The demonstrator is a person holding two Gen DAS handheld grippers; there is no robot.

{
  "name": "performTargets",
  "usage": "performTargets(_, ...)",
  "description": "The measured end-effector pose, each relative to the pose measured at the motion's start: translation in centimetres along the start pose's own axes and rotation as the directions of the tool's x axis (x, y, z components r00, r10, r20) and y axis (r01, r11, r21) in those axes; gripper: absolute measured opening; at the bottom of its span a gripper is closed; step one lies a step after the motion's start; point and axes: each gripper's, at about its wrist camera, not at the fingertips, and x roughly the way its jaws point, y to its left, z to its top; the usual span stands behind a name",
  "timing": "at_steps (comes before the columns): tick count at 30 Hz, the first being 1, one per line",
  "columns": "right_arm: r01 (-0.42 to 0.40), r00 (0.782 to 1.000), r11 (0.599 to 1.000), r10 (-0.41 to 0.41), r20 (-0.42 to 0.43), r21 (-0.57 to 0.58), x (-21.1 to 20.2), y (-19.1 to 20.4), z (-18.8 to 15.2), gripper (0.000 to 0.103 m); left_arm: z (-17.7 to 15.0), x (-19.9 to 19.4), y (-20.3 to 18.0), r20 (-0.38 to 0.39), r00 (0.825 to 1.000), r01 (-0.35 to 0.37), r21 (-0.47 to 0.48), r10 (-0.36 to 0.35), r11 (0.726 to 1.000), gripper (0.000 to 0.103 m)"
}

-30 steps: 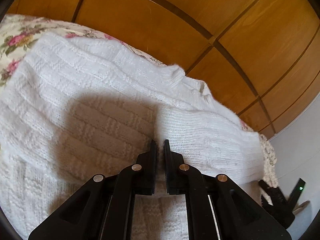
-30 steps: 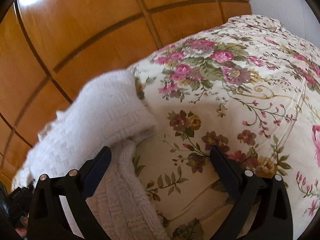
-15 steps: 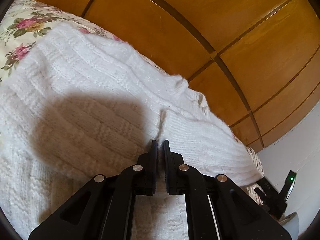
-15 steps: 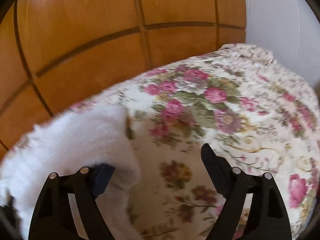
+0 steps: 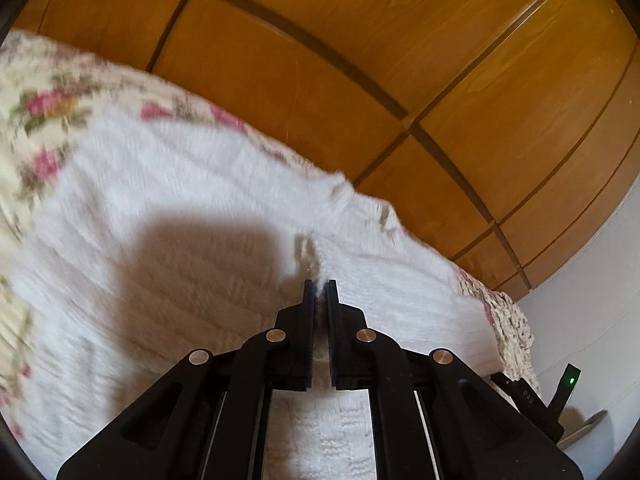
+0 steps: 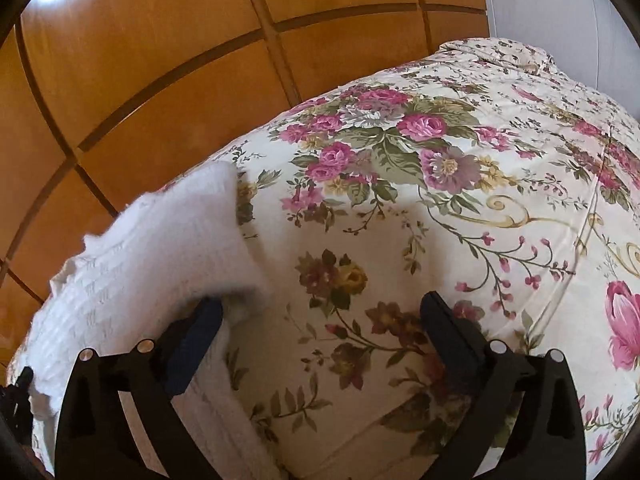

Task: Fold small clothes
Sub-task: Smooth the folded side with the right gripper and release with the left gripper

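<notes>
A white knitted sweater [image 5: 168, 216] lies on a floral bedspread [image 5: 36, 92] and fills most of the left wrist view. My left gripper [image 5: 319, 286] is shut on a fold of the sweater near its middle seam. In the right wrist view the sweater [image 6: 144, 256] is at the left, its folded edge raised. My right gripper [image 6: 320, 312] is open and empty, its left finger [image 6: 196, 332] touching the sweater's edge and its right finger over the bedspread [image 6: 460, 184].
Wooden wardrobe doors [image 5: 360, 60] stand right behind the bed, also in the right wrist view [image 6: 140, 60]. A white wall [image 6: 552, 0] is at the far right. The other gripper's body with a green light [image 5: 568, 384] shows at the lower right.
My left gripper has kept its hold on the sweater and shifted slightly, showing more bedspread at left. My right gripper swung toward the sweater's edge, still open.
</notes>
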Motion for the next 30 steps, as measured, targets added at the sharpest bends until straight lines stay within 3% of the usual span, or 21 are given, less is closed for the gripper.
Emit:
performTargets(4, 0.013, 1.000, 1.000, -0.013, -0.007, -0.023, 0.2, 0.5, 0.0, 0.101, 0.4, 0.2, 0.6, -0.003, 0.999, -0.048, 0.022, 0.048, 0.999, 0.004)
performTargets(6, 0.013, 1.000, 1.000, -0.013, -0.011, -0.026, 0.3, 0.5, 0.0, 0.101, -0.6, 1.6, 1.1, -0.060, 0.993, -0.095, 0.045, 0.097, 0.994, 0.004)
performTargets(10, 0.002, 1.000, 1.000, -0.003, -0.026, -0.020, -0.6, 0.0, 0.0, 0.101, -0.8, 1.9, 1.5, -0.071, 0.994, -0.076, 0.023, 0.077, 0.997, 0.007)
performTargets(15, -0.070, 0.994, 0.998, 0.070, 0.086, -0.007, -3.1, 0.3, 1.2, 0.101, -1.1, 1.8, 2.2, -0.071, 0.996, -0.050, -0.004, 0.050, 0.999, 0.008)
performTargets(19, -0.089, 0.995, 0.994, 0.092, 0.041, -0.067, -0.7, 3.1, 3.6, 0.101, -1.1, 1.8, 2.2, -0.070, 0.996, -0.050, -0.006, 0.050, 0.999, 0.008)
performTargets(24, -0.013, 0.999, 0.982, 0.006, -0.041, -0.188, 4.3, 6.5, 5.6, 0.101, -1.2, 1.8, 2.4, -0.076, 0.996, -0.044, -0.015, 0.043, 0.999, 0.010)
performTargets(27, 0.110, 0.988, 0.971, -0.130, -0.083, -0.212, 7.4, 5.8, 5.3, 0.101, -1.2, 1.9, 2.4, -0.075, 0.996, -0.048, -0.010, 0.047, 0.999, 0.010)
performTargets(30, 0.100, 0.990, 0.981, -0.116, -0.086, -0.166, 7.7, 4.6, 5.0, 0.101, -1.2, 2.1, 2.4, -0.076, 0.996, -0.052, -0.004, 0.052, 0.999, 0.010)
